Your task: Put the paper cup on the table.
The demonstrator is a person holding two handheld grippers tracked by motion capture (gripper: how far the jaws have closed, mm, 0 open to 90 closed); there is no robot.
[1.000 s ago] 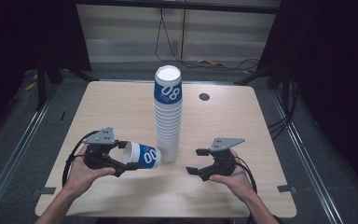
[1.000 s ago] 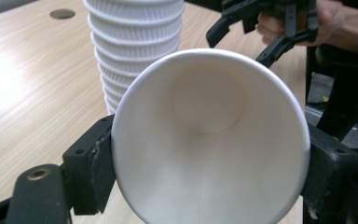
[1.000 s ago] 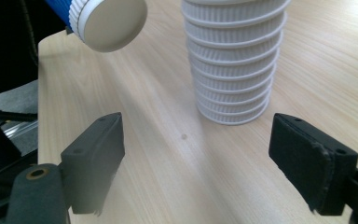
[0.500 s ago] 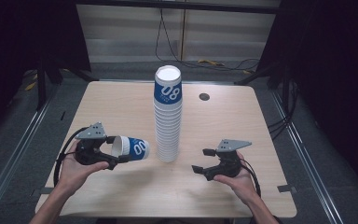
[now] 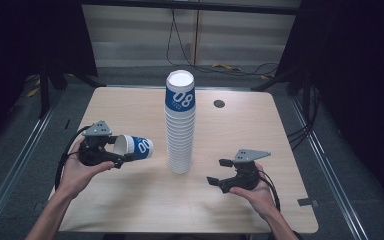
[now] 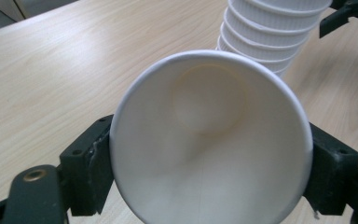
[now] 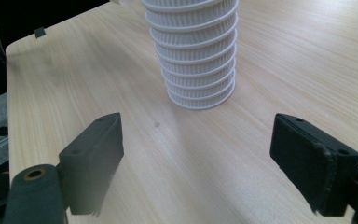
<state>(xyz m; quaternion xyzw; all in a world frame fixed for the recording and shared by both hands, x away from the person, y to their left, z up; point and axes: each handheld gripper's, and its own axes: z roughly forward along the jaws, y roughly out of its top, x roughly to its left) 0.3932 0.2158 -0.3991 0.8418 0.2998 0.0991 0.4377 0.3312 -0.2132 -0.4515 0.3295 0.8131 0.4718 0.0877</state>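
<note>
Blue lettering on the paper cup (image 5: 134,146) is showing from above; the left tongs (image 6: 209,154) view is showing them clamping its white rim, while the right tongs (image 7: 198,158) are standing apart near the cup stack (image 5: 180,125).

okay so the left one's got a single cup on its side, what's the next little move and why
Probably turn the cup upside down and set it on the table, clear of the stack. The left hand-held gripper clamps it at the rim, lying sideways, base toward the upside-down stack. The right hand-held gripper waits open and empty beside the stack's base.
</note>
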